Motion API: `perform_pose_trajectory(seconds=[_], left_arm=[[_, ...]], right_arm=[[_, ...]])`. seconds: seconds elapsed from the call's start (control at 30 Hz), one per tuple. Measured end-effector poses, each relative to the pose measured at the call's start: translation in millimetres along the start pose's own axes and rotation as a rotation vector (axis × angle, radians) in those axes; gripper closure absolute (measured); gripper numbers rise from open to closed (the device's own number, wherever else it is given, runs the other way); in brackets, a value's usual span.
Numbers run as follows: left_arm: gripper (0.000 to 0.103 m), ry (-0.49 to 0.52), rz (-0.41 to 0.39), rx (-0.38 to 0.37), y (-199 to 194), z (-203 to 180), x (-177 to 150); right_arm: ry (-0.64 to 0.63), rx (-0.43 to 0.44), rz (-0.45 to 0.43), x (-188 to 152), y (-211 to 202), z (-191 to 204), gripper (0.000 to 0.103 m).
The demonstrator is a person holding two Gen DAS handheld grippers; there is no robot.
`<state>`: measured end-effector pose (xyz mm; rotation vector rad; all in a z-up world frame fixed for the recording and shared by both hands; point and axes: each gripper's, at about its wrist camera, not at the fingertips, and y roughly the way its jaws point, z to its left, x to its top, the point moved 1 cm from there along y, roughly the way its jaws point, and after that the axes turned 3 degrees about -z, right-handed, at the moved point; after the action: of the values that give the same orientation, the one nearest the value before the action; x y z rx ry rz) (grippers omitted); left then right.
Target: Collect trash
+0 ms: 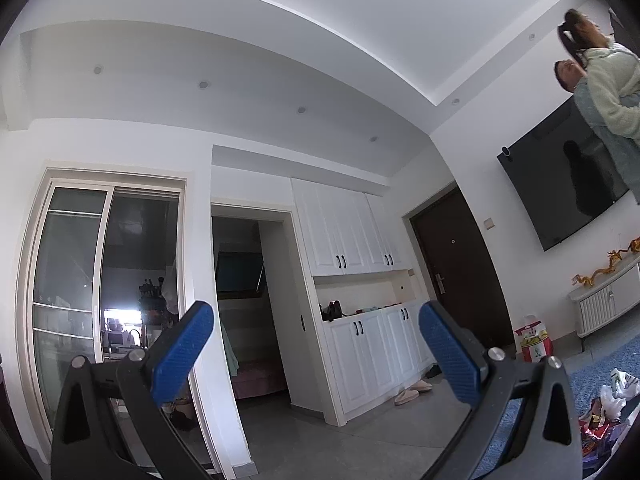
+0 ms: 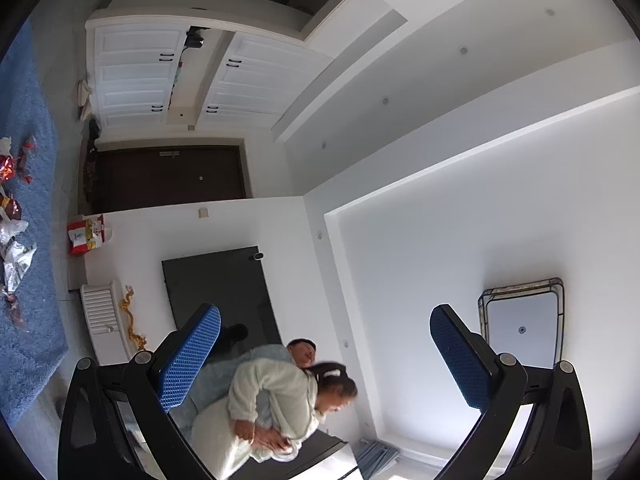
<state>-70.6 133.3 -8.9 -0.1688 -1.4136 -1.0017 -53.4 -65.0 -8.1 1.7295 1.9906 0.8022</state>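
The left hand-held gripper (image 1: pixel 316 344) has two blue bumpy pads on black arms. Its fingers (image 1: pixel 182 350) stand wide apart, and nothing is between them. It points across the room at tall white cupboards with small black handles (image 1: pixel 352 240) and a dark brown door (image 1: pixel 456 264).

The trash, a heap of crinkly red and white wrappers and bags (image 1: pixel 608 404), lies on the fuzzy blue rug (image 1: pixel 592 372). It sits low and far to the right of the left hand-held gripper, well apart from its pads.

The right hand-held gripper (image 2: pixel 324 356) is wide open too and holds nothing. Its view is turned on its side. Here the same shiny red and white wrappers (image 2: pixel 14 216) are spread along the blue rug (image 2: pixel 28 320), far to the left of this hand-held gripper and well apart from it.

A red and white printed bag (image 2: pixel 88 234) stands by the white wall, near a big black flat screen (image 2: pixel 216 288). Two people hug (image 2: pixel 276 396) near the screen, right in front of the right hand-held gripper.
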Motion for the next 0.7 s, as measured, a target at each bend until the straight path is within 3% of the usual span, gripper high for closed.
perform_pose_trajectory(seconds=[0.7], left_arm=[[0.000,0.032,-0.032,-0.023,-6.7,-3.7,-6.7]], right_arm=[[0.008,0.033,-0.041,8.4,-7.0,5.0,0.000]])
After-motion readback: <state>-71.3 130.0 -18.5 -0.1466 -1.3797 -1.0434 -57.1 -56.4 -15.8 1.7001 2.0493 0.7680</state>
